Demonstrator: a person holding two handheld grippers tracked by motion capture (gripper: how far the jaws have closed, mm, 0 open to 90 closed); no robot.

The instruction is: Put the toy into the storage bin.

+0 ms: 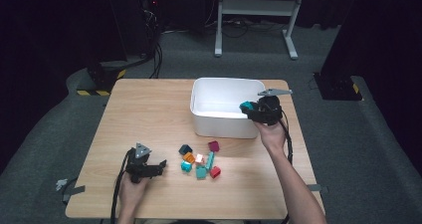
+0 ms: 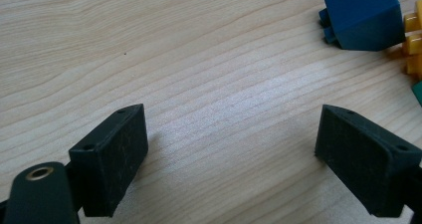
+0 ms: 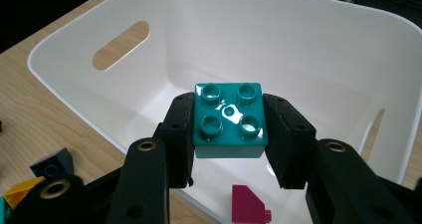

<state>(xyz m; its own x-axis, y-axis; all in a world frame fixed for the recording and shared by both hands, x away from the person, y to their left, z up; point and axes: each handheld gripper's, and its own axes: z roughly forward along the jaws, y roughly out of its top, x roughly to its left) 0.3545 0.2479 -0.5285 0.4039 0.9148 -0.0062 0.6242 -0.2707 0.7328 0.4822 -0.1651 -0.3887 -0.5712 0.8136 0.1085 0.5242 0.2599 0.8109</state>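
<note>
The right gripper (image 3: 229,134) holds its jaws pinched on a teal four-stud plastic brick (image 3: 229,119) over the white plastic tub (image 3: 74,40), apparently for dropping in; the left gripper (image 2: 229,154), jaws spread, waits on the bench (image 2: 199,59) near the tub.

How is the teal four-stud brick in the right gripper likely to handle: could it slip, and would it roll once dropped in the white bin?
The teal brick looks like rigid, glossy plastic, so it probably won't flex, though it could slide between the pads. The right gripper clamps two flat opposite sides, which likely steadies it. Being boxy, it should tumble briefly and settle, not roll, in the white bin.
</note>
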